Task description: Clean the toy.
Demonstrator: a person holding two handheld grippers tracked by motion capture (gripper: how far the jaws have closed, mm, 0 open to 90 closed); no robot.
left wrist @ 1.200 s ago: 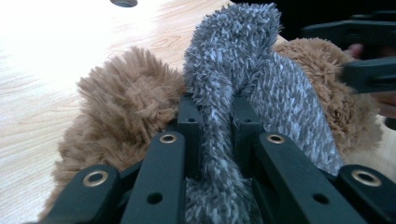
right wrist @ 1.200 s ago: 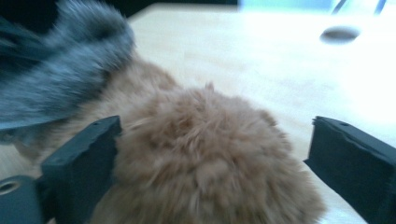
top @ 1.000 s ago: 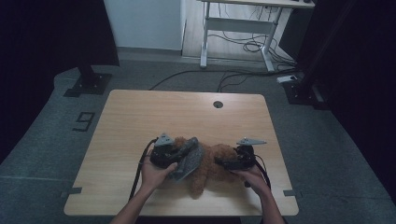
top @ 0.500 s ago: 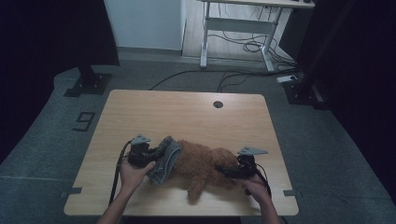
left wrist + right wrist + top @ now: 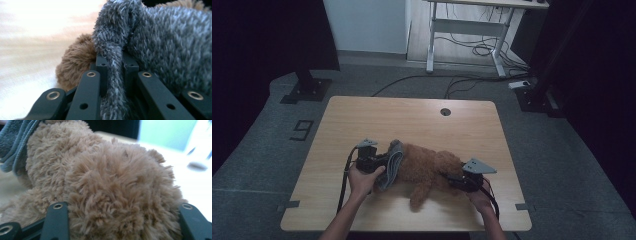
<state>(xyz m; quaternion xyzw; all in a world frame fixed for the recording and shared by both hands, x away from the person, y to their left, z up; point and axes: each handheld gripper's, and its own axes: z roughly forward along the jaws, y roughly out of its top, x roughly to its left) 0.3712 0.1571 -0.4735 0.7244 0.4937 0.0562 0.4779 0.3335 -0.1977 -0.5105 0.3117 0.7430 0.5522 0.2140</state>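
A brown plush dog point(image 5: 427, 167) lies near the table's point(image 5: 412, 120) 6 o'clock edge. The left gripper point(image 5: 384, 161), at its 9 o'clock, is clenched on a grey fleece garment point(image 5: 393, 162). The right gripper point(image 5: 452, 181), at 3 o'clock, has just been closing around the plush. The garment is being pulled off, it seems; next, hold the toy firm and draw the fleece away.

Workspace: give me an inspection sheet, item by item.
Surface: wooden table, round hole near far edge.
Job's things: brown plush toy lying flat; grey fleece garment bunched at its left end.
Clutter: nothing seen.
Grippers: left gripper shut on garment fold; right gripper, jaws just closing, plush between them, grip unclear.
Cables: one trails from each gripper; more on floor.
Surroundings: grey floor, white desk frame, dark stands.
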